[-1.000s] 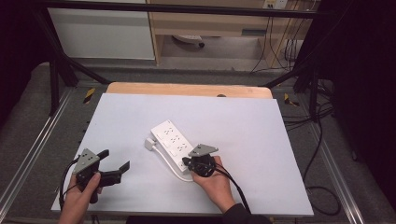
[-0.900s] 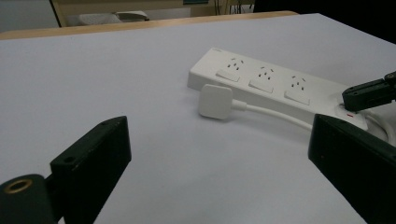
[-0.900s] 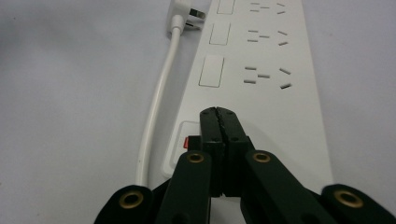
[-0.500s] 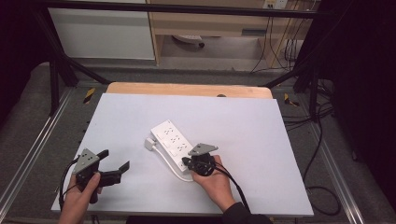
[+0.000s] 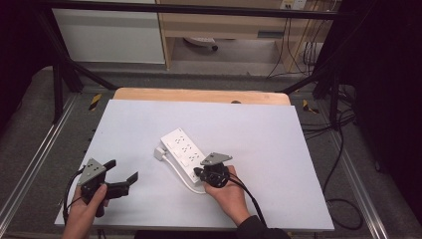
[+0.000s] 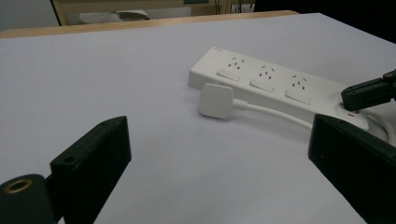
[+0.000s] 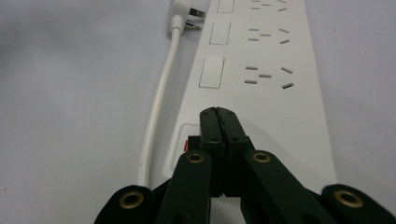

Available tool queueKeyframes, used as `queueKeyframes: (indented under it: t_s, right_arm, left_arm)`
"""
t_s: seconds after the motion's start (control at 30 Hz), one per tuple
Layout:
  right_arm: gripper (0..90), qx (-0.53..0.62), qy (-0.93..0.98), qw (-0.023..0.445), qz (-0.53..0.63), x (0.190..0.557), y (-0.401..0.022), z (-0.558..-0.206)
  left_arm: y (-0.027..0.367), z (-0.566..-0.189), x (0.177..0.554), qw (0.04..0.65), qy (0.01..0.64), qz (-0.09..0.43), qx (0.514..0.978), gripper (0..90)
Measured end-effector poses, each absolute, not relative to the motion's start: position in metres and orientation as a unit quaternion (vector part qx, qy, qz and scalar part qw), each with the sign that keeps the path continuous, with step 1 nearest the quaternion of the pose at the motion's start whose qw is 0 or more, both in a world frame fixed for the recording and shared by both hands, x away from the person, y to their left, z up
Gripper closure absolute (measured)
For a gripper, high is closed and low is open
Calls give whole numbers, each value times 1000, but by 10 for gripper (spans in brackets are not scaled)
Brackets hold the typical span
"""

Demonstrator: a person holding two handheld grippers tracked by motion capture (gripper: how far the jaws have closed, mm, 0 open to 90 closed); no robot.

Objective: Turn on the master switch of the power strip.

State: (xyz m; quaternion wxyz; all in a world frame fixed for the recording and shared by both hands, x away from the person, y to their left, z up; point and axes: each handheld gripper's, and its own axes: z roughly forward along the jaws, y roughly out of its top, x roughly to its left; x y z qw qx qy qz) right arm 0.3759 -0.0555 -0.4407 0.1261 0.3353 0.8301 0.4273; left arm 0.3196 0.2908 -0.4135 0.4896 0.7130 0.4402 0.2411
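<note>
The right gripper [image 7: 218, 114], fingers pressed together, rests on the power strip [image 5: 185, 153] by its switch; pushing crookedly could slide it (left gripper [image 5: 122, 175] fingers apart).

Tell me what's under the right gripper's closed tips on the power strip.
The right gripper rests shut over the power strip at its switch end; a red edge peeks out beside it. The rest of the switch is covered.

The power strip [image 5: 184, 154] is white, with a white cable [image 7: 156, 107] and white plug [image 6: 215, 100]; a small red mark sits by its switch. The table [image 5: 278, 149] is pale grey, both grippers' jaws black.
</note>
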Motion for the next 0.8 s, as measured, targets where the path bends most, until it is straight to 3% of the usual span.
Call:
queueKeyframes:
  t_s: [0.8]
  right_arm:
    - [900,346,817,125,444,376,-59,-442]
  left_arm:
    - [291,-413,319,490,438,243,713,59]
